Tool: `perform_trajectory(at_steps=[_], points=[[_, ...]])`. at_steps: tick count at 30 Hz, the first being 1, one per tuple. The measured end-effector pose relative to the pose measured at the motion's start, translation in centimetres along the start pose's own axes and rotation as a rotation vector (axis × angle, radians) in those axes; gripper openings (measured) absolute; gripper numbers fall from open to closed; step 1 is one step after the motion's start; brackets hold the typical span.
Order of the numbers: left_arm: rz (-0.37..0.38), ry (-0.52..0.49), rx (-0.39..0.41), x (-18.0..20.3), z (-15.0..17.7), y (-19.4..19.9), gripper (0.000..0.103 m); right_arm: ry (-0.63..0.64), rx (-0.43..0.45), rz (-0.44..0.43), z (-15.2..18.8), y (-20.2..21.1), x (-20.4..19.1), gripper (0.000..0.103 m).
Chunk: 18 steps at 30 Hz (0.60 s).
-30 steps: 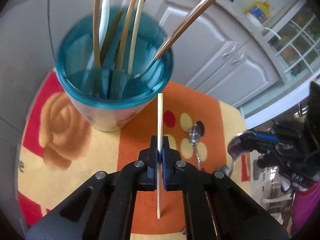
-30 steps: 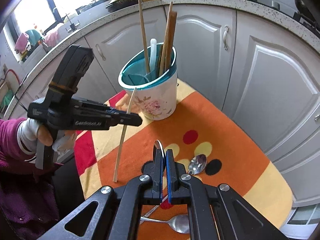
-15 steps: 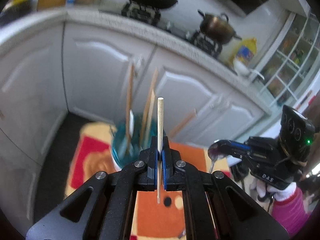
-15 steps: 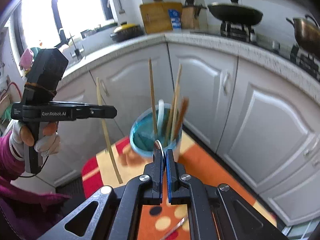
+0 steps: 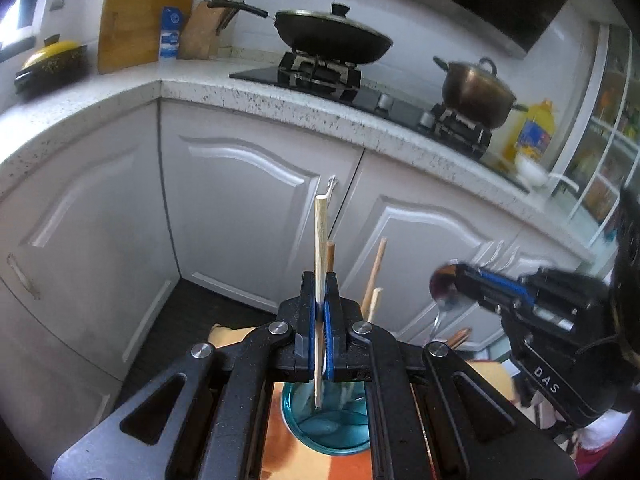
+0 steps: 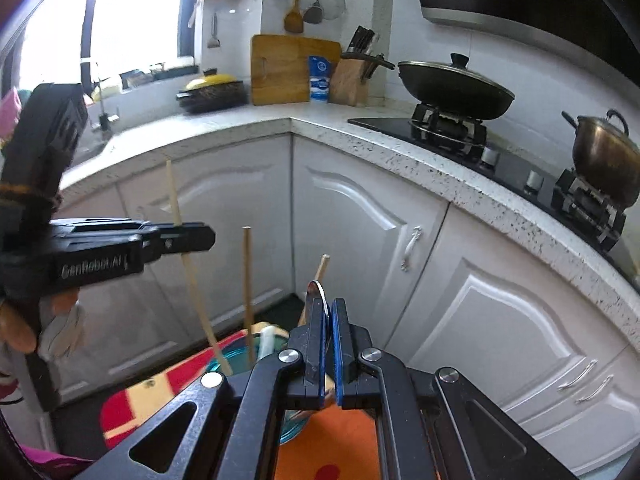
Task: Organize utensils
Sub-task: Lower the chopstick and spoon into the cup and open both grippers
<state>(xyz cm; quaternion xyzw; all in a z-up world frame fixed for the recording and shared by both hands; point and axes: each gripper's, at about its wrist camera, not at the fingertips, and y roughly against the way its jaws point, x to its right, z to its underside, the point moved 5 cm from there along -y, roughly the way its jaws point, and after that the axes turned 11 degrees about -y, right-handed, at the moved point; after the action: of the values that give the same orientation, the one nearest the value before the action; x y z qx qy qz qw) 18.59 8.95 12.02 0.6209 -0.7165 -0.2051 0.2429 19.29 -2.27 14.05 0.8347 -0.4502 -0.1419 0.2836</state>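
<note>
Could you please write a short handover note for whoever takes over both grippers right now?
Left gripper: shut on a pale chopstick, upright, its lower tip above the teal cup.
Right gripper: shut on a metal spoon, bowl uppermost.
The cup stands on the orange patterned mat and already holds several chopsticks.
Done: both utensils picked up and raised over the cup.
Left: drop the chopstick into the cup, then the spoon. Whether other utensils remain on the mat cannot be seen.

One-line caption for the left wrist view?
Left tool grips a pale chopstick above the teal utensil cup; right tool holds a spoon.
</note>
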Motion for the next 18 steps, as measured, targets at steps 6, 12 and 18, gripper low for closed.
perform_trajectory(at_steps=[6, 12, 18], points=[[-0.025, -0.016, -0.032, 0.4, 2.1, -2.6, 0.002, 0.084, -0.018, 0.072, 1.3, -2.6, -1.1, 0.003], [-0.018, -0.019, -0.081, 0.9, 4.4, -3.8, 0.002, 0.139, -0.084, 0.059, 4.2, -4.8, -2.5, 0.003], [-0.013, 0.011, -0.120, 0.3, 6.1, -4.2, 0.002, 0.115, -0.148, 0.012, 5.4, -5.2, -2.7, 0.005]])
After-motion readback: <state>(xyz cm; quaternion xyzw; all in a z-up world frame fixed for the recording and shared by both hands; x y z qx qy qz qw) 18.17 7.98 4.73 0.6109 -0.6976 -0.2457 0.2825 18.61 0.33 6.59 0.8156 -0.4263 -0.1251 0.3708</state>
